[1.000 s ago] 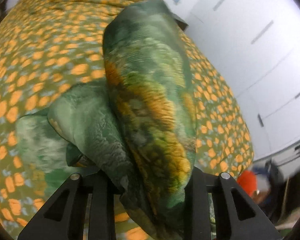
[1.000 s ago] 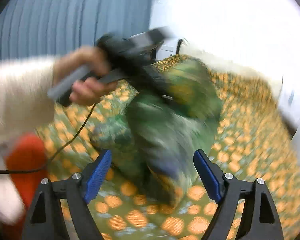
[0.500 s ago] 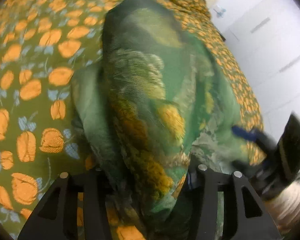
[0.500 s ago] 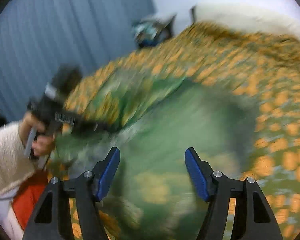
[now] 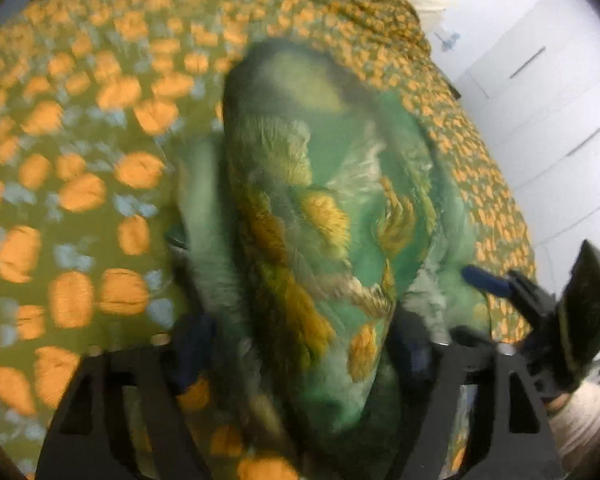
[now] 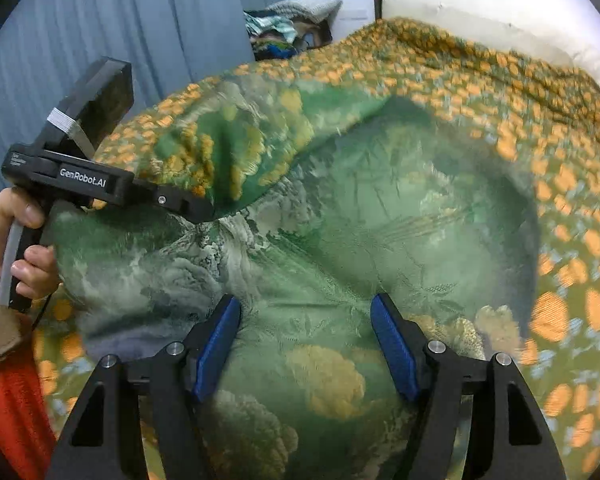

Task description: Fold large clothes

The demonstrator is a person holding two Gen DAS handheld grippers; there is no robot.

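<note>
Green patterned garment lies heaped on the bed, with both grippers' jaws standing apart over it.

The glossy green satin garment with yellow-gold leaf and feather print [image 6: 340,232] lies bunched on the olive bedspread dotted with orange flowers [image 6: 560,184], filling the centre of both views. In the right wrist view the right gripper [image 6: 306,340] sits at 6 o'clock, its blue pads [image 6: 220,344] spread with cloth lying below and between them, not pinched. The left gripper [image 5: 300,344], at 9 o'clock in that view and held by a bare hand [image 6: 24,256], has just been widening its jaws; a fold of the garment runs between them, loose rather than clamped. A cream pillow [image 6: 480,28] lies at 1 o'clock, a blue curtain [image 6: 140,20] at 11 o'clock.
</note>
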